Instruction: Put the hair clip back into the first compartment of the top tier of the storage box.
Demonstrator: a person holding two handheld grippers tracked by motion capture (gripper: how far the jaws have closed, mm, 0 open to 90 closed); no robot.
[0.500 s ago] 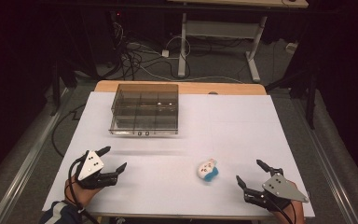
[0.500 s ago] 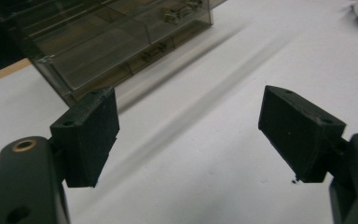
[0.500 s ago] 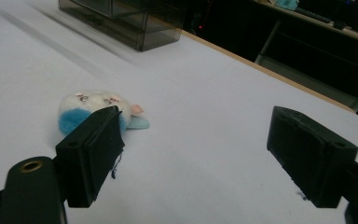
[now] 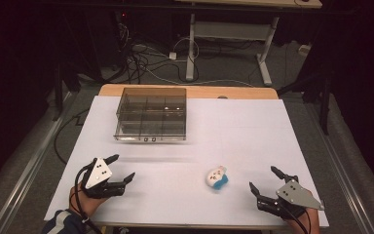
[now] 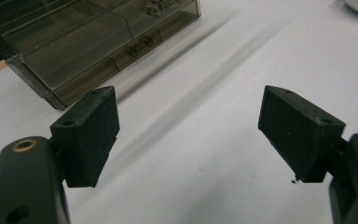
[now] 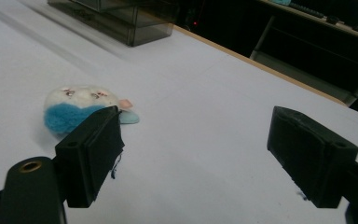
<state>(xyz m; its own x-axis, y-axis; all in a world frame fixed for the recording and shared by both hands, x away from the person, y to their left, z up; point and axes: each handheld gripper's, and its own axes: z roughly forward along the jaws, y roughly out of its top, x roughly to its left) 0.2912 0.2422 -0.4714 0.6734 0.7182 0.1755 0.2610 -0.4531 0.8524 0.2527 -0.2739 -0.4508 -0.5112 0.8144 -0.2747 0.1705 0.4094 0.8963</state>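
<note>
Jaws of the right gripper point(image 4: 265, 181) stand apart beside the plush toy point(image 4: 217, 177).

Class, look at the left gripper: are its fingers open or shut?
Open. The left gripper has its two fingers spread wide apart, with bare white table between them.

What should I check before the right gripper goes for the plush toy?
1. Right gripper open, nothing between the jaws: ok.
2. Left gripper open and empty: ok.
3. Plush toy lies free on the table, touched by neither gripper: ok.
4. Bare table between right gripper and toy: ok.
5. Compartment box stands far back, off the path: ok.
6. Box compartments empty: cannot tell.
</note>
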